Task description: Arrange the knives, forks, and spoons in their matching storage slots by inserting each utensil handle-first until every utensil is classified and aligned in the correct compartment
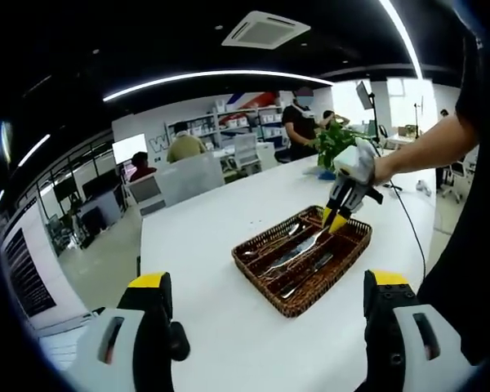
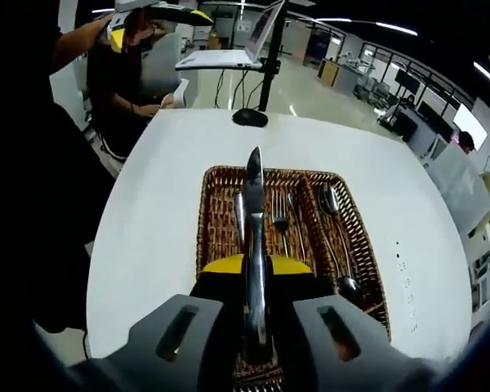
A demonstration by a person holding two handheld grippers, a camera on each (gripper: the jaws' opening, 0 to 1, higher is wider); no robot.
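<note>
A brown wicker basket [image 2: 206,214] with lengthwise slots lies on the white table [image 2: 147,237]. My right gripper [image 2: 253,266] is shut on a steel knife [image 2: 254,188], held just above the basket with its blade pointing away from me. Below it one piece [image 2: 238,214] lies in the left slot, forks [image 2: 279,217] in the middle, spoons [image 2: 330,199] on the right. In the left gripper view the basket [image 1: 260,283] sits mid-table, and the right gripper [image 1: 338,217] hangs over its far end. My left gripper [image 1: 269,282] is open, nothing between its jaws, well short of the basket.
A laptop on a stand [image 2: 220,55] and a black stand base [image 2: 251,117] sit at the table's far end. A potted plant [image 1: 335,144] stands on the table beyond the basket. People sit at desks in the background. A person's arm [image 1: 416,155] reaches in from the right.
</note>
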